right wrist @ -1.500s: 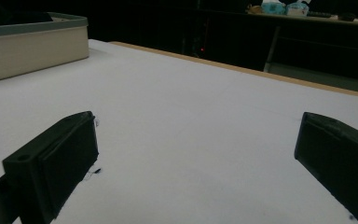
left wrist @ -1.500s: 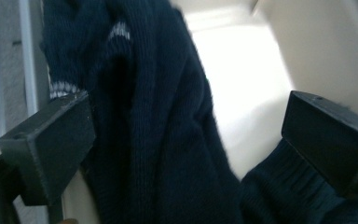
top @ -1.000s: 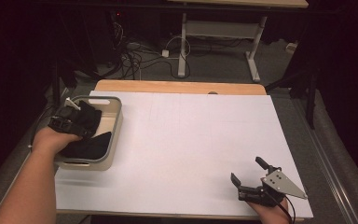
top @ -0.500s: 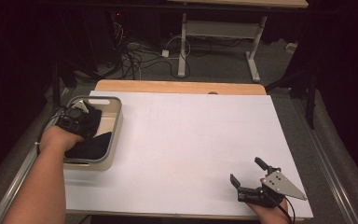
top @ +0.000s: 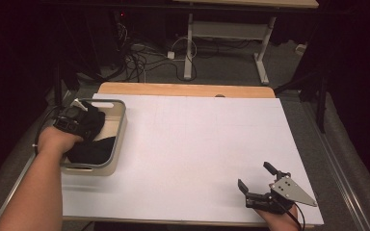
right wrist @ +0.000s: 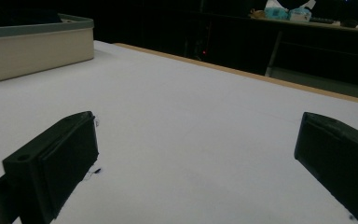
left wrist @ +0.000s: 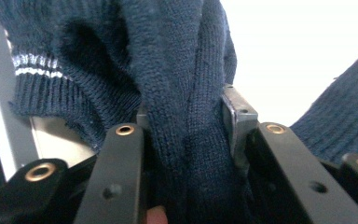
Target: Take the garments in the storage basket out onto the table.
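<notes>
The left tool sits over the grey bin at the left edge of the white surface, its jaws clamped on a fold of the navy knitted garment. In the left gripper view the thick ribbed knit is bunched between the two black jaws and rises straight ahead of them, with a cuff or hem bearing pale stripes hanging off to the left of the tool and another part of the same dark knit lying to its right. The pale inner wall of the bin shows below and left of the jaws. From the high view, the rest of the garment lies dark in the bin, just under and behind the tool, toward the person's hand. The right tool rests low at the near right corner of the surface, well apart from the bin, its jaws spread wide with nothing between them. In the right gripper view bare white surface stretches ahead of those jaws, and the bin stands far off to the front left.
</notes>
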Motion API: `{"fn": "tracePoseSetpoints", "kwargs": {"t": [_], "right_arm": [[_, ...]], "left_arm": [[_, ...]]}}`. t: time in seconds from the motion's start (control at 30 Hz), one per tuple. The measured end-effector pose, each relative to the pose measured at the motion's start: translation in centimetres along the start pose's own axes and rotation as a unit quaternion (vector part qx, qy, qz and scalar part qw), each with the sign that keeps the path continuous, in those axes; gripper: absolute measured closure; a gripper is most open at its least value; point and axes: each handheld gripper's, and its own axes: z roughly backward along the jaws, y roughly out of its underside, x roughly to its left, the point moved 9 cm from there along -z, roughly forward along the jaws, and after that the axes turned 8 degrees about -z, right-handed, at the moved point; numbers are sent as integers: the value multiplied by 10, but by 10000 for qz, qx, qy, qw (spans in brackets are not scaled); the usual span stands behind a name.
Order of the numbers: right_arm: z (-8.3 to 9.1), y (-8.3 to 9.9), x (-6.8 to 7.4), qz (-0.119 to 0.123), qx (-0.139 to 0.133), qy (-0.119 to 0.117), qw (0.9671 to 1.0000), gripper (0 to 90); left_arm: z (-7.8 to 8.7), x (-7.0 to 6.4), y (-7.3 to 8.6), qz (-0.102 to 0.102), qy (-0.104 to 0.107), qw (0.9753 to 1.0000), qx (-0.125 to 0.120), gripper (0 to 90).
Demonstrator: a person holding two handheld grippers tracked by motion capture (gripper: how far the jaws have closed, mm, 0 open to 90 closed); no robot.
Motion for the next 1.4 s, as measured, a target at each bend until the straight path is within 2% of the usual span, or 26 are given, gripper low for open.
{"fn": "tracePoseSetpoints", "kwargs": {"t": [0.07, 0.13, 0.23, 0.33, 0.4, 0.43, 0.47, 0.5, 0.53, 0.57, 0.7, 0.73, 0.77, 0.8, 0.83, 0.87, 0.9, 1.03, 1.17, 1.23, 1.33, 1.4], "right_arm": [[0, 0, 0, -14, 4, 2, 10000, 2], [0, 0, 0, -32, 3, 1, 10000, 2], [-1, 0, 1, 6, 5, -2, 10000, 2], [-2, 0, 2, 33, 24, -14, 10000, 2], [-2, 0, 3, 26, 24, -21, 10000, 2], [-3, 0, 3, 26, 17, -29, 10000, 2], [-3, 0, 4, 40, 21, -43, 10000, 2], [-3, 0, 4, 40, 21, -43, 10000, 2], [-4, 0, 4, 25, 25, -44, 10000, 2], [-4, 0, 4, 25, 25, -44, 10000, 2], [-5, 1, 4, 27, 33, -48, 10000, 2], [-5, 1, 4, 27, 33, -48, 10000, 2], [-5, 0, 4, 21, 34, -45, 10000, 2], [-3, -1, 5, 12, 9, -33, 10000, 2], [-2, -1, 5, 16, -2, -21, 10000, 2], [-1, -1, 5, 21, -15, -16, 10000, 2], [0, -1, 5, 46, -15, -10, 10000, 2], [0, 0, 5, 38, 17, 4, 10000, 2], [0, 1, 6, 66, 21, -5, 10000, 2], [0, 1, 6, 49, 41, -2, 10000, 2], [0, 2, 6, 67, 50, -1, 10000, 2], [2, 1, 6, 89, 28, -2, 10000, 2]], "left_arm": [[3, -4, -7, -40, 24, 9999, -144, 676], [3, -7, -9, -111, 6, 9998, -140, 699], [-3, -15, -12, -365, -45, 9993, -75, 702], [-13, -22, -13, -498, 77, 9986, -138, 704], [-16, -25, -14, -506, 182, 9983, -232, 698], [-16, -25, -15, -473, 199, 9983, -286, 698], [-14, -24, -15, -405, 254, 9983, -333, 640], [-12, -23, -15, -292, 340, 9981, -416, 640], [-9, -21, -16, -161, 431, 9977, -488, 532], [-5, -19, -16, -40, 504, 9973, -535, 532], [9, -9, -12, 217, 549, 9967, -557, 343], [14, -6, -12, 277, 565, 9962, -597, 343], [18, -3, -10, 353, 564, 9959, -609, 298], [22, 0, -9, 424, 554, 9957, -607, 212], [25, 2, -8, 497, 531, 9956, -595, 168], [27, 5, -3, 586, 574, 9958, -407, 130], [27, 5, -3, 586, 574, 9958, -407, 109], [21, 6, 4, 650, 584, 9961, -93, 96], [8, 6, 10, 677, 502, 9959, 338, 96], [3, 4, 10, 740, 579, 9946, 448, 96], [-6, -4, 15, 732, 754, 9912, 802, 97], [-10, -6, 15, 786, 787, 9902, 844, 98]]}}
